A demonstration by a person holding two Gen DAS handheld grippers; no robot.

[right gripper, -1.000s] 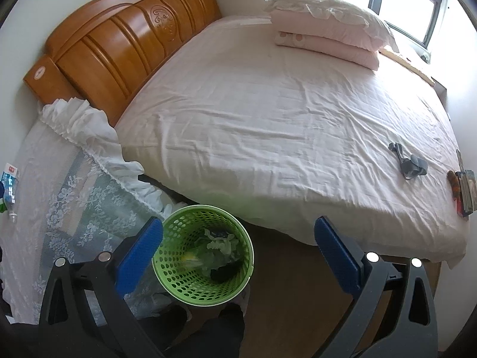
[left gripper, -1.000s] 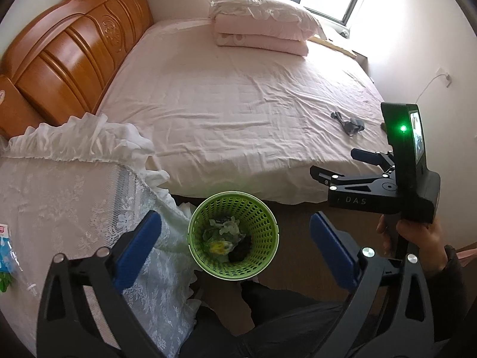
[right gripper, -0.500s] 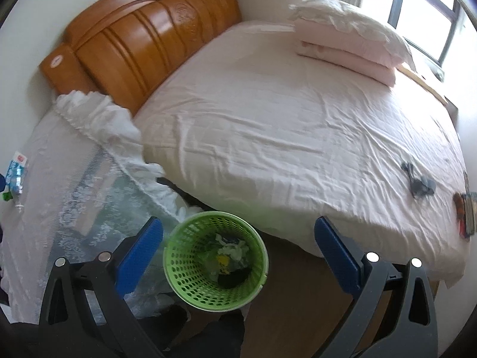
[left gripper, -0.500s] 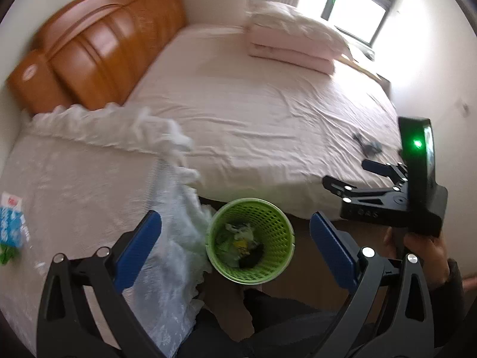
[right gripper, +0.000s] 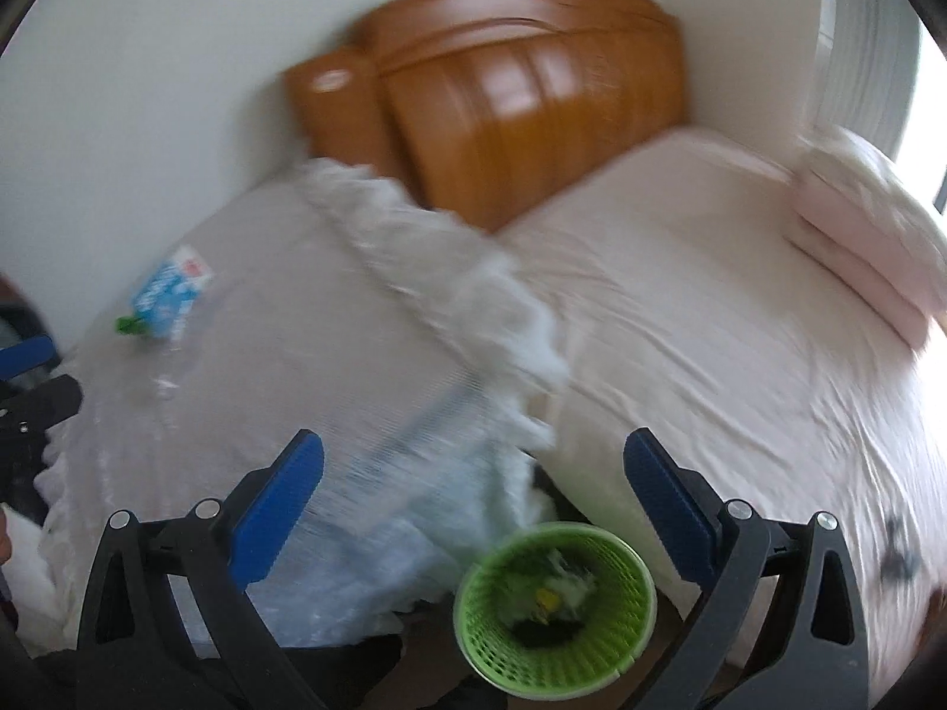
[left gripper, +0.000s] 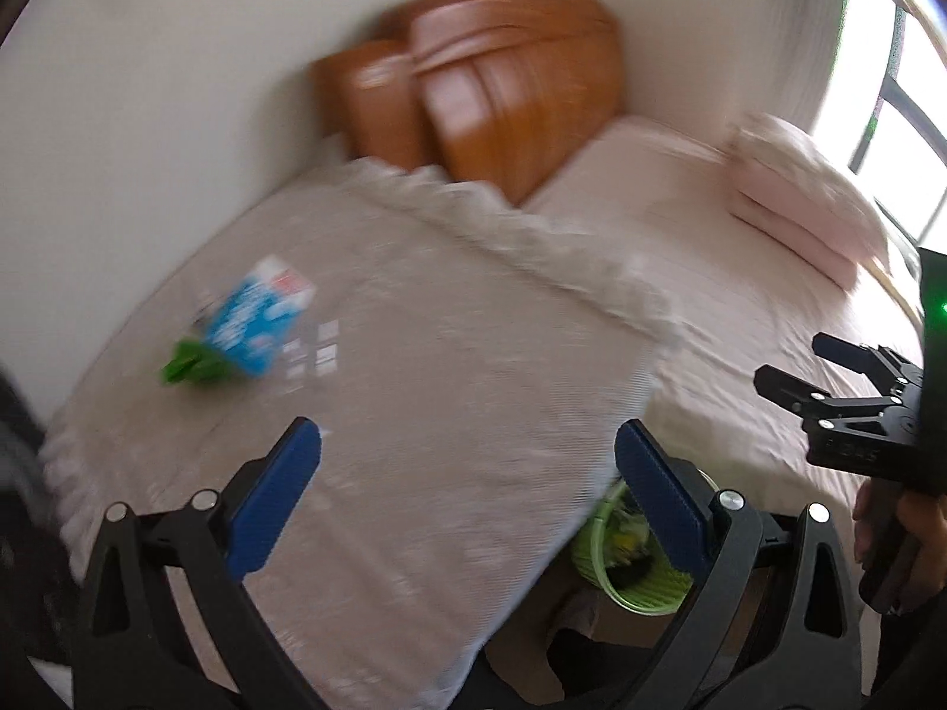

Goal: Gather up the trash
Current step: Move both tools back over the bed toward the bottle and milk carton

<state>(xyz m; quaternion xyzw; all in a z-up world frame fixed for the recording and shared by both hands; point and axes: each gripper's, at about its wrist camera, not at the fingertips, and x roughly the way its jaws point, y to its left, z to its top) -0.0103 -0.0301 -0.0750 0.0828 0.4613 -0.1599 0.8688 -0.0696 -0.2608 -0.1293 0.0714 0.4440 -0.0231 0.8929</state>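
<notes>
Blue-and-white carton [left gripper: 257,325], green scrap [left gripper: 189,362] beside it: lying on the lace-covered table [left gripper: 444,414], uncollected. Green basket [right gripper: 555,609] on the floor already holds some rubbish; these items appear left. Left gripper [left gripper: 467,467] and right gripper [right gripper: 473,470] both spread wide, empty, the carton beyond and leftward of each.

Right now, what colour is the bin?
Bright green, with a mesh wall. It shows best in the right wrist view.
</notes>
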